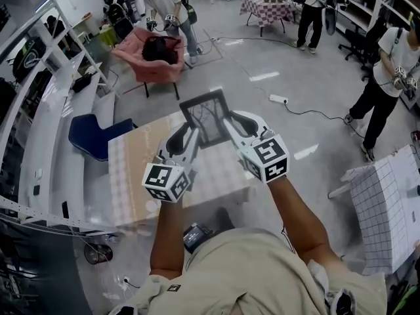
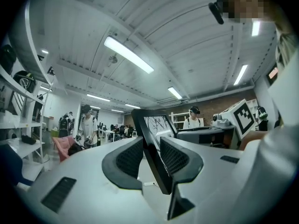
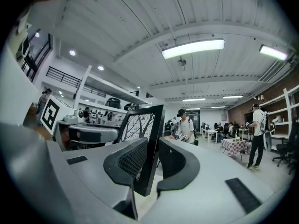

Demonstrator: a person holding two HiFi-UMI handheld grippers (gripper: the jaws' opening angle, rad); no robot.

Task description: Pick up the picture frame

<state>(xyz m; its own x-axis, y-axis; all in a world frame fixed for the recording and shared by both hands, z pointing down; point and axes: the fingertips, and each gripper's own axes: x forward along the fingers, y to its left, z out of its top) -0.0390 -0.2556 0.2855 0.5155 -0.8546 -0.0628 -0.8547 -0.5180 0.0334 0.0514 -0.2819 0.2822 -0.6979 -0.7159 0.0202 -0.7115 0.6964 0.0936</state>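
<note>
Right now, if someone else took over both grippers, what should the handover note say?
Left gripper: shut on the left edge of the picture frame.
Right gripper: shut on the frame's right edge.
Frame: held between the two grippers, tilted, above the far edge of the checked table.
Done: frame gripped on both sides and apparently lifted clear.
Left: probably nothing but holding it steady; don't open either gripper.
</note>
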